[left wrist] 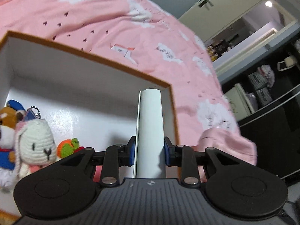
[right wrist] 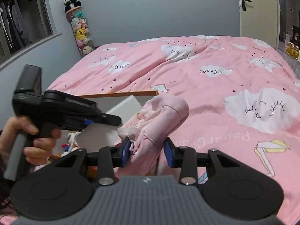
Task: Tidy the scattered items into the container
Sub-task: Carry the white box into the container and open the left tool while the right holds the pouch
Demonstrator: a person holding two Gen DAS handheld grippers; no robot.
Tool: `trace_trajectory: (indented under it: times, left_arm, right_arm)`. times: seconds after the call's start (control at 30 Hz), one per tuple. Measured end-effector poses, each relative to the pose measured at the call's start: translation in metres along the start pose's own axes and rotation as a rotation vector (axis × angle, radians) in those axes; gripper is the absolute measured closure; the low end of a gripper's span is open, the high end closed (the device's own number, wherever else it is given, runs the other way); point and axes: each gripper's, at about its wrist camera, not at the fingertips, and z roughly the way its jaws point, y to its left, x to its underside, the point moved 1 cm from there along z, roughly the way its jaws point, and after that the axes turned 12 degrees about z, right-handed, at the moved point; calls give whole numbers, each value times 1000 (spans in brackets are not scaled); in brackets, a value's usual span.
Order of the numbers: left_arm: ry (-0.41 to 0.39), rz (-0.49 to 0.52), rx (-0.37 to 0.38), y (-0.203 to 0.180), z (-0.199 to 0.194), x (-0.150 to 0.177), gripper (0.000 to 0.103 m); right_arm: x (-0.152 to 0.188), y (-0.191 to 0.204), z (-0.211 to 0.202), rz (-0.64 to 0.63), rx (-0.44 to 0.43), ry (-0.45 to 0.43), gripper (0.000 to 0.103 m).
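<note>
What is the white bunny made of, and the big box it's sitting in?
The bunny looks like crocheted yarn: you can see rows of little knitted loops, soft and matte. The box looks like stiff cardboard, with a brown cut edge along the rim and smooth, slightly shiny white walls inside.

Pink bedcover (right wrist: 206, 97) everywhere, printed with white clouds, black lashes and tiny dark triangles. The open cardboard box (left wrist: 105, 60) shows white walls and an orange-brown rim. Inside, a cream crocheted rabbit (left wrist: 37, 142), an orange-and-green knitted toy (left wrist: 68, 146). Plain white tube (left wrist: 151, 131); pale pink cloth bundle (right wrist: 161, 116).
</note>
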Motion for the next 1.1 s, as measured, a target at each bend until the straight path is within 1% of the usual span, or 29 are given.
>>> trace_trajectory:
  times: [0.07, 0.17, 0.33, 0.47, 0.5, 0.57, 0.73, 0.8, 0.9, 1.0, 1.1]
  left_arm:
    - [30, -7, -22, 0, 16, 1, 70]
    - [70, -39, -8, 4, 35, 5, 70]
    - [126, -56, -33, 9, 52, 13, 70]
    - [208, -110, 4, 18, 67, 19, 70]
    - [231, -103, -5, 18, 70, 21, 70]
    - [280, -77, -48, 16, 75, 25, 69]
    - [284, -17, -66, 10, 68, 25, 69]
    - [284, 13, -101, 8, 64, 25, 68]
    - [283, 24, -139, 7, 60, 26, 66]
    - [280, 31, -180, 6, 54, 28, 66]
    - [271, 64, -229, 2, 50, 29, 66]
  right_arm:
    - [-3, 1, 6, -19, 18, -2, 62]
    - [-5, 1, 13, -30, 21, 5, 62]
    - [-5, -2, 21, -33, 35, 19, 62]
    - [-4, -4, 25, -32, 38, 32, 62]
    - [-3, -3, 26, -32, 37, 36, 62]
    - [-2, -2, 26, -33, 37, 35, 62]
    - [-1, -2, 28, -35, 38, 42, 62]
    - [-2, -2, 28, -35, 38, 42, 62]
    - [-2, -2, 29, -37, 39, 42, 62]
    - [-2, -2, 29, -36, 39, 43, 62]
    - [-2, -3, 30, -31, 39, 44, 62]
